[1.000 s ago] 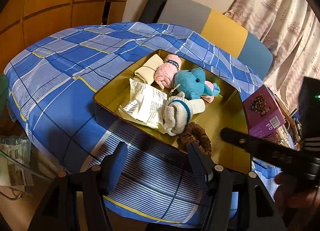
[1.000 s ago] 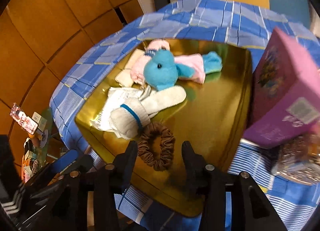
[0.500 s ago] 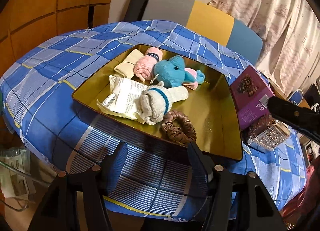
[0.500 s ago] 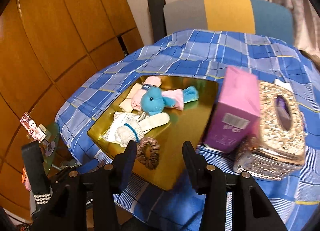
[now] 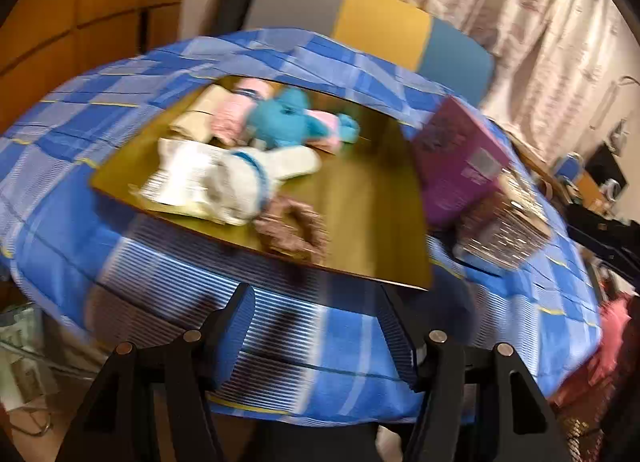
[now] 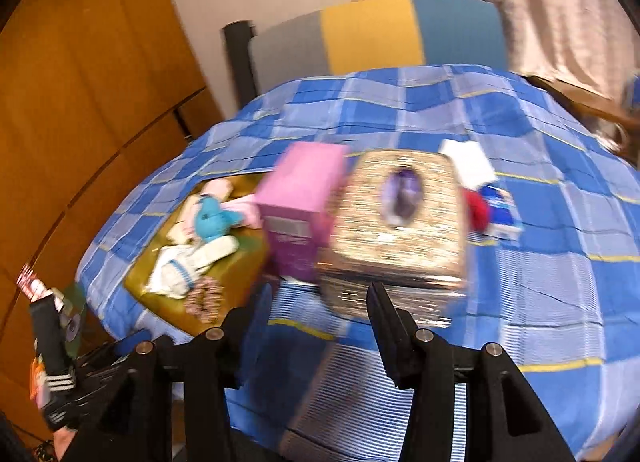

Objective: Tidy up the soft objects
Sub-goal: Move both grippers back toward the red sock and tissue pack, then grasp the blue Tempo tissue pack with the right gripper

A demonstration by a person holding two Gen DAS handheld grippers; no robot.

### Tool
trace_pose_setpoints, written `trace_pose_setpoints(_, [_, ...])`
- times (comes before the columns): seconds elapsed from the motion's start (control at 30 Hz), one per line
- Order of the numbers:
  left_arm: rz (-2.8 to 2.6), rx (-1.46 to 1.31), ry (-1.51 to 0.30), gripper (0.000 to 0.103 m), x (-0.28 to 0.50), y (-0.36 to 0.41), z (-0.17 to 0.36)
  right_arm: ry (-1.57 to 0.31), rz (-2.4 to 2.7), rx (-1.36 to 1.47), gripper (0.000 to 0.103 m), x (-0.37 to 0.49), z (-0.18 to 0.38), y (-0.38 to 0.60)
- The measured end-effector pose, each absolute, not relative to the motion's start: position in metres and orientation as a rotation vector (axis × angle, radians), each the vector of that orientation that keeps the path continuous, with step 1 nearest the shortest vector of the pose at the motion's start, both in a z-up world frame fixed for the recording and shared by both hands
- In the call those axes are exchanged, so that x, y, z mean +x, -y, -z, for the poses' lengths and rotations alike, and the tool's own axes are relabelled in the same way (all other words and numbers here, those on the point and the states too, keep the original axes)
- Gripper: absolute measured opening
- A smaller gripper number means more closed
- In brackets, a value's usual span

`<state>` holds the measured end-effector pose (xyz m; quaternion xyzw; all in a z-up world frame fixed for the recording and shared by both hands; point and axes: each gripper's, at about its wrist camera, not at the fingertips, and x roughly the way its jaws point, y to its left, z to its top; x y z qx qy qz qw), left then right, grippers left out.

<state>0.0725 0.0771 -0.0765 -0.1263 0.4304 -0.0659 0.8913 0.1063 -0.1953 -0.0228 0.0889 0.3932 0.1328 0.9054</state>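
A worktop (image 6: 560, 302) covered with a blue checked cloth stands before a grey, yellow and blue chair back (image 6: 376, 36). The shallow gold tray (image 5: 368, 198) holds the soft items: blue plush toy (image 5: 286, 122), white sock with a blue band (image 5: 256, 178), pink rolled cloth (image 5: 236, 114), brown fabric scrunchie (image 5: 296, 228). A purple carton (image 6: 298, 206) and a glittery tissue box (image 6: 400, 222) stand just beside the tray. The left tongs (image 5: 318, 326) and right tongs (image 6: 316, 326) are both spread and empty, hovering off the near edge. A red item (image 6: 478, 210) lies beyond the tissue box; judged next, approach it slowly and centre it between the fingers. Compared with a second ago, the right tongs have swung away from the scrunchie towards the tissue box.
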Motion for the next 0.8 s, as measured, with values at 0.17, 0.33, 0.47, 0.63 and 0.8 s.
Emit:
trace_pose_setpoints(0.17, [0.288,-0.242,-0.911,0.063,0.068,-0.042,0.076,-0.842,-0.122,0.271,0.051,0.104,0.039,0.257])
trace_pose_setpoints(0.33, [0.395,-0.178,-0.918,0.063,0.060,-0.004,0.073,-0.904,-0.008,0.322,0.053,0.115,0.067,0.313])
trace_pose_setpoints(0.47, [0.451,-0.135,-0.936,0.063,0.056,0.021,0.073,-0.940,0.027,0.333,0.053,0.132,0.083,0.342])
trace_pose_setpoints(0.63, [0.492,-0.093,-0.949,0.063,0.053,0.043,0.073,-0.932,0.025,0.377,0.056,0.179,0.082,0.368])
trace_pose_setpoints(0.8, [0.505,-0.064,-0.962,0.063,0.053,0.058,0.071,-0.973,0.023,0.375,0.060,0.237,0.087,0.370])
